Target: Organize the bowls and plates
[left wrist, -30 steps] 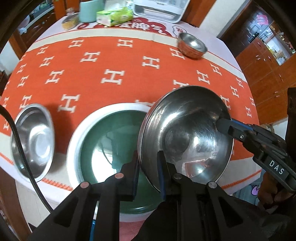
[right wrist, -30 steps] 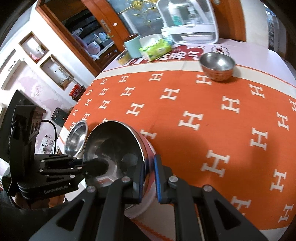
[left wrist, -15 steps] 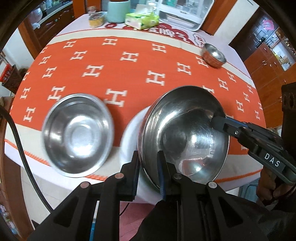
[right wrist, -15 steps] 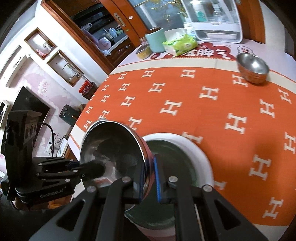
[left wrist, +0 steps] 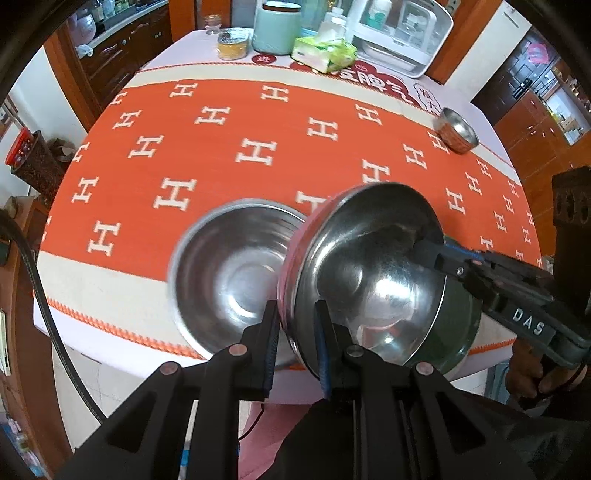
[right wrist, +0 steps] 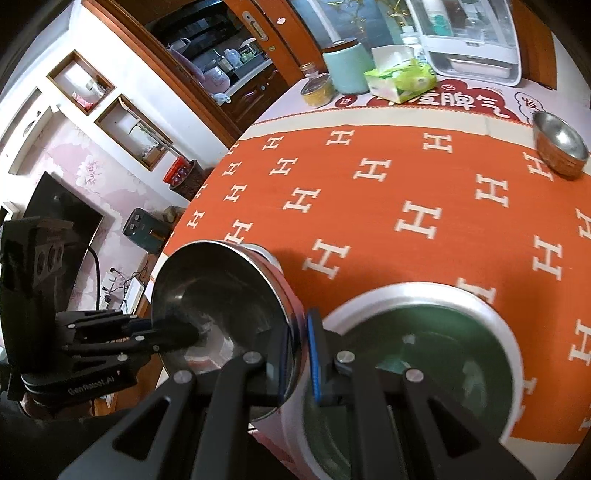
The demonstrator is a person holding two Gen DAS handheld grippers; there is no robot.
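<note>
Both grippers hold one steel bowl by opposite rims, lifted and tilted above the table's near edge. My left gripper is shut on its near rim. My right gripper is shut on the other rim of the same bowl. A second steel bowl rests on the table just left of and under the held one. A green plate with a white rim lies to the right, partly hidden in the left wrist view. A small steel bowl stands far right; it also shows in the right wrist view.
An orange tablecloth with white H marks covers the round table. At the back stand a mint canister, a small jar, a tissue pack and a white dish rack.
Both grippers carried the held bowl leftwards, off the green plate and over toward the second steel bowl, which now sits right beside and beneath it.
</note>
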